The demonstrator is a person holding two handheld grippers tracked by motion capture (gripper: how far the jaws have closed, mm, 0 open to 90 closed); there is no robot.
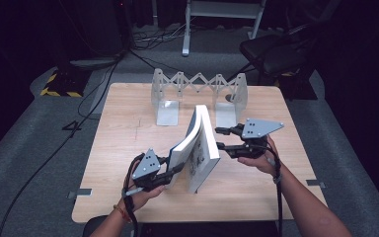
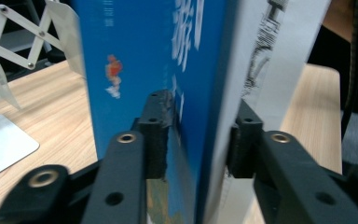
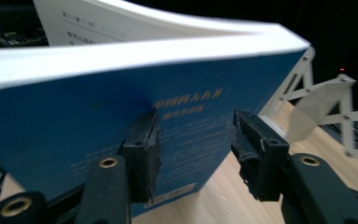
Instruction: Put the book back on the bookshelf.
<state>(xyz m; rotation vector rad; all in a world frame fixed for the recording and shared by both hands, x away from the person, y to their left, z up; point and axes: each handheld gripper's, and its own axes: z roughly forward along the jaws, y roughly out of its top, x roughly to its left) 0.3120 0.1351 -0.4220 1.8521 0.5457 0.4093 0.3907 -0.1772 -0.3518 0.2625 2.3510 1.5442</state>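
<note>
Two books stand mid-table and lean together at the top like a tent. The left one is a blue-covered book [image 1: 180, 150] and the right one a white book [image 1: 208, 140] with dark print. My left gripper [image 1: 175, 170] is at their near end. In the left gripper view its jaws straddle the blue book [image 2: 135, 56], with the pads [image 2: 157, 135] close beside it and not visibly pressing. My right gripper [image 1: 222, 138] is held just right of the white book, open, with nothing between its pads [image 3: 142, 154]. A blue cover [image 3: 74, 135] lies beyond them.
An expanding metal bookend rack [image 1: 197, 81] stands at the table's back, with flat foot plates [image 1: 168, 112] on the wood. A black chair [image 1: 276, 52] and floor cables lie beyond the table. Bare tabletop [image 1: 123, 148] lies left of the books.
</note>
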